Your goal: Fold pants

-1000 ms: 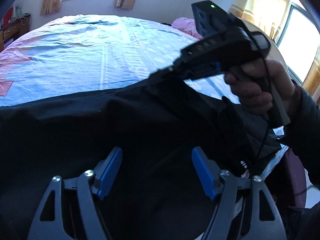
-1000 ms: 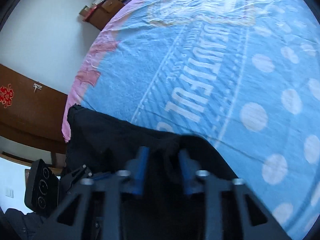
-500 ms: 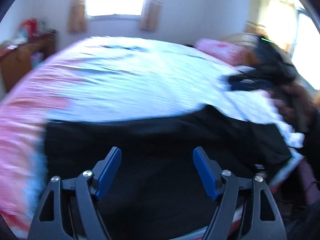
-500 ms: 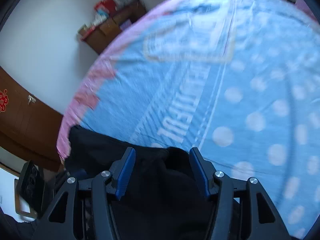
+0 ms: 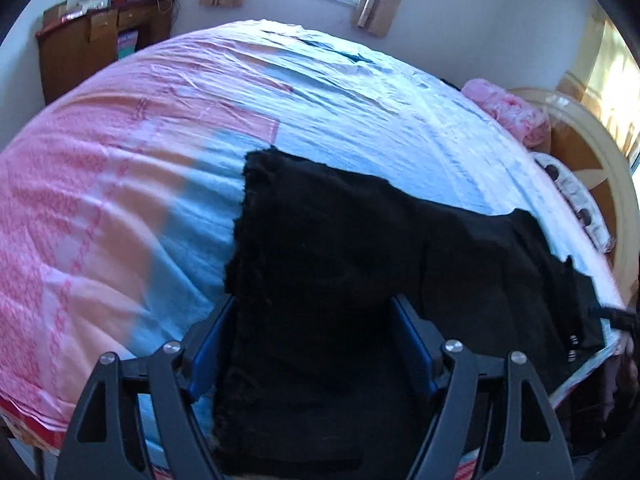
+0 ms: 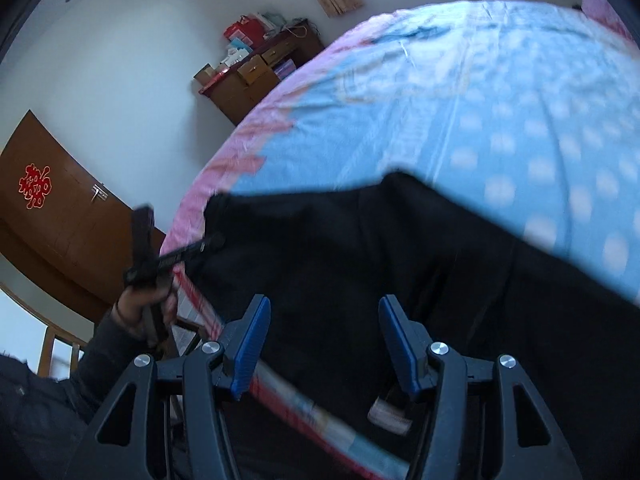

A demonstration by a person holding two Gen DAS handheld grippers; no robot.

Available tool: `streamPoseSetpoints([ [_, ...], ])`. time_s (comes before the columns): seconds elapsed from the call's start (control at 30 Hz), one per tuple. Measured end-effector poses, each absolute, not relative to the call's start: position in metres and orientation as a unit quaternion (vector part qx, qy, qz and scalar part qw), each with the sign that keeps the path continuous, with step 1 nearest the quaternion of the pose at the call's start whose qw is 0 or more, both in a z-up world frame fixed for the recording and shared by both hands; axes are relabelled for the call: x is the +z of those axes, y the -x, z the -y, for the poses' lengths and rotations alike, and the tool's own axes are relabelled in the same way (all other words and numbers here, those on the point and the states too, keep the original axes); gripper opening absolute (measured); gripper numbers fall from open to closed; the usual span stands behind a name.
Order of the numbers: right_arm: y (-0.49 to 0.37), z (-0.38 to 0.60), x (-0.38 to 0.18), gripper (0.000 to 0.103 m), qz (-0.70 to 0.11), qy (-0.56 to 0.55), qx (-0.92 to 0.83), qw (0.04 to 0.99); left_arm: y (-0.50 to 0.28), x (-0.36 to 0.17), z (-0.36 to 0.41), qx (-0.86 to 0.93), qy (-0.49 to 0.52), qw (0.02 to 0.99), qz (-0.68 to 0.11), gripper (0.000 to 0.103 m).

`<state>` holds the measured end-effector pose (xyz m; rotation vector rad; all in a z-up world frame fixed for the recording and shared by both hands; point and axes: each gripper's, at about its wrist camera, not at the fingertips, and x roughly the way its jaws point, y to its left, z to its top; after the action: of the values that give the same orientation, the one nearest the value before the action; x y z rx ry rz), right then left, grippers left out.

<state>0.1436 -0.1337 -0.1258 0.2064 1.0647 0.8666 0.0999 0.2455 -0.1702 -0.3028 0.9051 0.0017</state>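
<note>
Black pants (image 5: 340,256) lie flat along the near edge of the bed, leg cuffs to the left, waist to the right; they also show in the right wrist view (image 6: 400,264). My left gripper (image 5: 312,344) is open, its blue pads either side of the leg cuff fabric, which drapes between them. My right gripper (image 6: 324,340) is open above the waist end, holding nothing. In the right wrist view the left gripper (image 6: 208,244) shows from the side at the leg cuff edge.
The bed sheet (image 5: 160,152) is pink at the left and blue with white dots further on. A pink pillow (image 5: 512,112) and a round headboard (image 5: 600,168) are at the right. A wooden cabinet (image 5: 100,44) stands by the wall, a brown door (image 6: 60,224) behind.
My right gripper has opened and let go of the pants, then pulled back. My left gripper has moved left to the leg cuffs. The pants now lie flat.
</note>
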Motion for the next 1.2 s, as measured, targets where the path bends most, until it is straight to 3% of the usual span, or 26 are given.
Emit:
streamPoseSetpoints([
  [0.33,-0.148,0.176,-0.158,0.058,-0.493,-0.182,0.325,0.786,-0.103,-0.175,-0.246,-0.019,0.130,0.885,-0.446,0.080],
  [0.37,-0.149,0.180,-0.158,0.058,-0.490,-0.193,0.322,0.787,-0.102,-0.176,-0.244,-0.013,0.120,0.887,-0.446,0.078],
  [0.5,-0.149,0.182,-0.162,0.058,-0.487,-0.203,0.318,0.787,-0.096,-0.165,-0.219,0.010,0.071,0.893,-0.444,0.047],
  [0.6,-0.147,0.179,-0.161,0.058,-0.483,-0.202,0.319,0.790,-0.092,-0.159,-0.206,0.020,0.029,0.897,-0.440,0.036],
  [0.67,-0.146,0.182,-0.160,0.058,-0.479,-0.204,0.320,0.792,-0.089,-0.153,-0.214,0.018,0.062,0.898,-0.435,0.030],
  [0.83,-0.144,0.194,-0.154,0.058,-0.457,-0.211,0.318,0.803,-0.075,-0.121,-0.223,-0.015,0.133,0.910,-0.393,0.024],
  [0.9,-0.143,0.199,-0.153,0.058,-0.451,-0.221,0.318,0.804,-0.073,-0.114,-0.231,-0.050,0.190,0.904,-0.379,0.014],
  [0.97,-0.143,0.203,-0.153,0.058,-0.446,-0.231,0.318,0.804,-0.074,-0.107,-0.235,-0.079,0.244,0.895,-0.365,0.014],
  [1.2,-0.139,0.211,-0.150,0.058,-0.431,-0.239,0.317,0.810,-0.081,-0.108,-0.226,-0.061,0.211,0.898,-0.381,0.014],
])
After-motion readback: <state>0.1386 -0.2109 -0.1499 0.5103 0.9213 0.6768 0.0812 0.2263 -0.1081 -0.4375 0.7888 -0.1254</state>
